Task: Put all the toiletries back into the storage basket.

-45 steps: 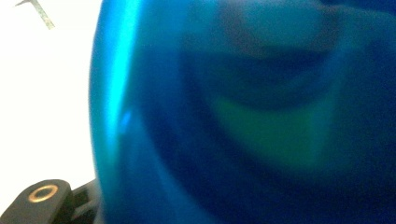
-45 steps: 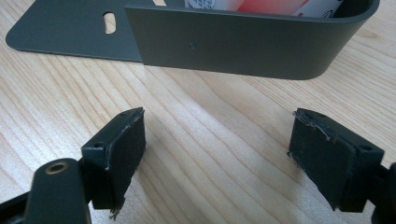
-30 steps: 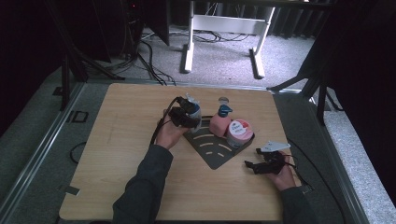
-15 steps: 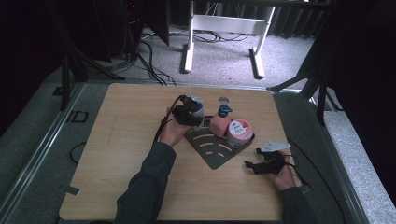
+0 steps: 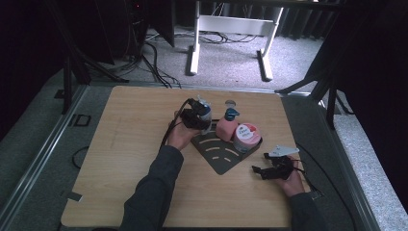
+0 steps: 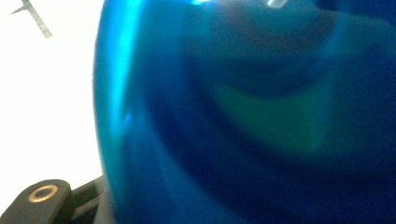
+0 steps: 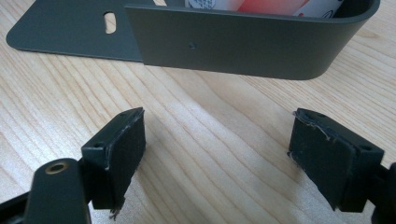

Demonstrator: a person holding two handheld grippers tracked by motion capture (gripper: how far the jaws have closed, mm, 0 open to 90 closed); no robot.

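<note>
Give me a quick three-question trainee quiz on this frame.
1. True or false: the right gripper has something between its jaws.
2. What does the left gripper grip? A) the blue bottle B) the pink pump bottle C) the pink-lidded tub
3. What do the pump bottle and tub stand on?

Key: 1 false; 2 A; 3 the dark corner rack.

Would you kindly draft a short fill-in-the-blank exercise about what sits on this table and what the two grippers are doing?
1. The left gripper is closed on a ____ bottle.
2. The right gripper has its jaws ____, with nothing between them.
3. The pink bottle stands on a dark metal ____.
4. The table top is made of ____.

Missing words: blue; open; rack; wood
</note>
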